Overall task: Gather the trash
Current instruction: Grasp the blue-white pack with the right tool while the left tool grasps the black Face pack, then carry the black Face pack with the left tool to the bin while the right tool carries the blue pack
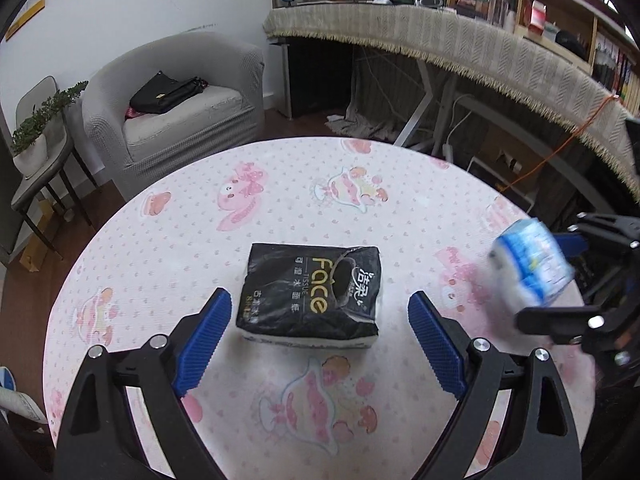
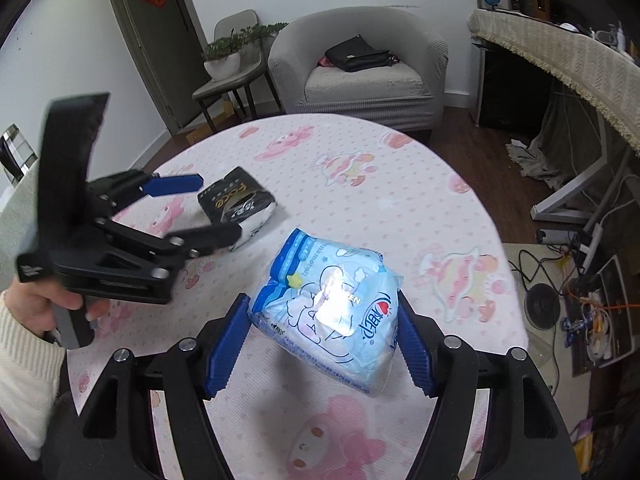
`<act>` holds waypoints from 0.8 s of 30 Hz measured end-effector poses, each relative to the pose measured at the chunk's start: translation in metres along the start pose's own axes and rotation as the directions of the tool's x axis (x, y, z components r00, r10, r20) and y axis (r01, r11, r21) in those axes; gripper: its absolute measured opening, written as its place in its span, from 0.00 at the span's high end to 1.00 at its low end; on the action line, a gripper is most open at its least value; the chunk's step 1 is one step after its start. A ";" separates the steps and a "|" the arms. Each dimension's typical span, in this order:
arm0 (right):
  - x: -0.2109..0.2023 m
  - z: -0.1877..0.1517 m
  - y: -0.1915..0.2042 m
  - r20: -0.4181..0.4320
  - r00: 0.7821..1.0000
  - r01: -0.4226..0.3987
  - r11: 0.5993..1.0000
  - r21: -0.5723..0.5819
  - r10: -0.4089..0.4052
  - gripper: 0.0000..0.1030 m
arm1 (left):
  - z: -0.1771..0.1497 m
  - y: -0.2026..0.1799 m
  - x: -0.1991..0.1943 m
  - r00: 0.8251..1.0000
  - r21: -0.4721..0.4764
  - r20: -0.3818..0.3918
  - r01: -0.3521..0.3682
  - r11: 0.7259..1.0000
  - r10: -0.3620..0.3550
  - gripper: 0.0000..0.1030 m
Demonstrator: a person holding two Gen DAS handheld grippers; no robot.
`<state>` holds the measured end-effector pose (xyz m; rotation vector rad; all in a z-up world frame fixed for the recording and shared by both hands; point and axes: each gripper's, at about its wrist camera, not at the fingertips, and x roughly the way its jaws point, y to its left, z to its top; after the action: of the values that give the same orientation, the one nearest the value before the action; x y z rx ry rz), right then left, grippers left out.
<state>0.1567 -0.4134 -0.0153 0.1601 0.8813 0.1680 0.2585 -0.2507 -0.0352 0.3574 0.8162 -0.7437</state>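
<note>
A black tissue pack lies on the round table with the pink cartoon cloth. My left gripper is open, its blue pads on either side of that pack with a gap to each. In the right wrist view the same black pack sits between the left gripper's fingers. My right gripper is shut on a light blue tissue pack, pads pressed on both its sides, just above the table. In the left wrist view that blue pack shows blurred at the right, in the right gripper.
A hand in a cream sleeve holds the left gripper. Beyond the table stand a grey armchair with a black bag, a chair with a potted plant and a long desk under a fringed cloth. Cables and a power strip lie on the floor at right.
</note>
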 end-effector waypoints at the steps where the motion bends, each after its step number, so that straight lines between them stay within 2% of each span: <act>1: -0.002 0.000 -0.002 0.004 1.000 -0.002 1.000 0.004 0.002 0.31 | 0.001 0.000 0.002 1.000 0.000 -0.003 -0.002 1.000 0.002 0.11; 4: -0.005 0.001 -0.008 0.010 1.000 -0.005 1.000 0.018 0.005 0.31 | 0.003 0.000 0.008 1.000 -0.002 -0.015 -0.011 1.000 0.011 0.11; 6: -0.006 0.001 -0.011 0.014 1.000 -0.012 1.000 0.025 0.012 0.31 | 0.004 0.001 0.012 0.999 -0.010 -0.028 -0.020 1.000 0.019 0.15; 7: -0.005 0.002 -0.013 0.015 1.000 -0.016 0.999 0.029 0.016 0.31 | 0.005 0.001 0.015 0.999 -0.008 -0.038 -0.035 0.999 0.035 0.23; 11: -0.005 0.005 -0.017 0.018 0.999 -0.028 0.998 0.049 0.027 0.31 | 0.005 0.001 0.018 0.997 -0.009 -0.052 -0.059 0.998 0.058 0.28; 16: -0.015 0.013 -0.008 0.049 0.998 -0.046 0.998 0.048 0.044 0.31 | 0.001 0.001 0.009 0.998 -0.052 -0.048 -0.038 0.998 0.036 0.30; 24: -0.021 0.012 0.005 0.071 0.994 -0.086 0.994 0.074 0.081 0.31 | -0.014 -0.007 -0.023 0.998 -0.064 -0.022 -0.055 0.996 0.054 0.30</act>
<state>0.1522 -0.4137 0.0090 0.2733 0.8145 0.2060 0.2354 -0.2374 -0.0270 0.3285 0.8440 -0.6625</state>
